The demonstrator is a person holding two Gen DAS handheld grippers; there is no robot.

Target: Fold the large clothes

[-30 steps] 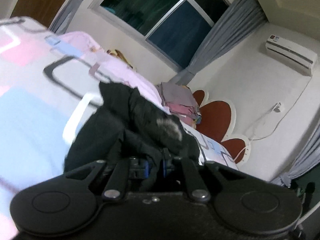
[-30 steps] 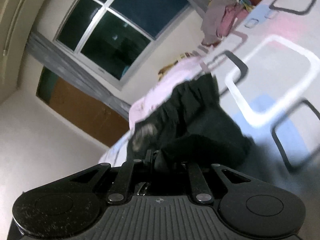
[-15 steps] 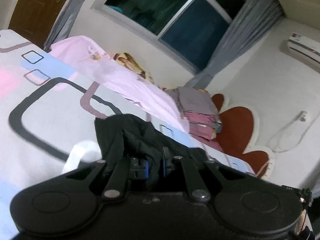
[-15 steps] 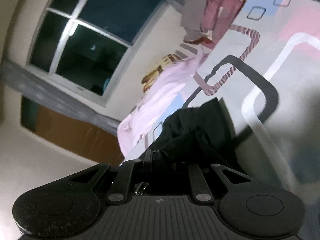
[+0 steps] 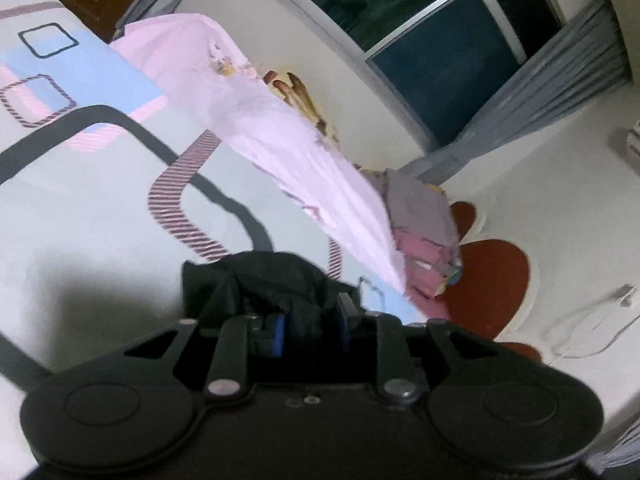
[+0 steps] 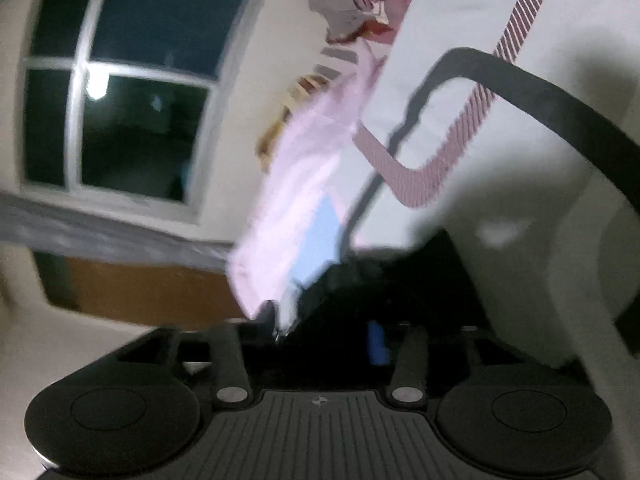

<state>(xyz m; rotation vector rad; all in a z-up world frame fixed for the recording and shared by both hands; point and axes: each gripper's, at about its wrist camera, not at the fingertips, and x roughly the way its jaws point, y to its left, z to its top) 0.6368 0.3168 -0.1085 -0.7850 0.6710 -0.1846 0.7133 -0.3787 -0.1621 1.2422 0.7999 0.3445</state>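
A black garment (image 5: 264, 280) lies bunched on the patterned bedsheet (image 5: 100, 200). In the left wrist view my left gripper (image 5: 310, 320) is shut on a fold of this black cloth, low over the bed. In the right wrist view my right gripper (image 6: 332, 320) is close above the sheet, and the black garment (image 6: 392, 280) fills the space between its fingers. That view is blurred, but the fingers appear closed on the cloth. Most of the garment is hidden behind the gripper bodies.
A pink cloth (image 5: 288, 148) lies along the bed's far edge by the wall. A stack of folded clothes (image 5: 424, 224) sits at the bed's far corner. A window (image 5: 420, 20) with grey curtains is behind. A red shaped headboard (image 5: 492, 280) is to the right.
Both grippers have dropped closer to the sheet while still holding the black garment. Less of it shows now, and the fur-trimmed part is out of sight. The right view has become blurred.
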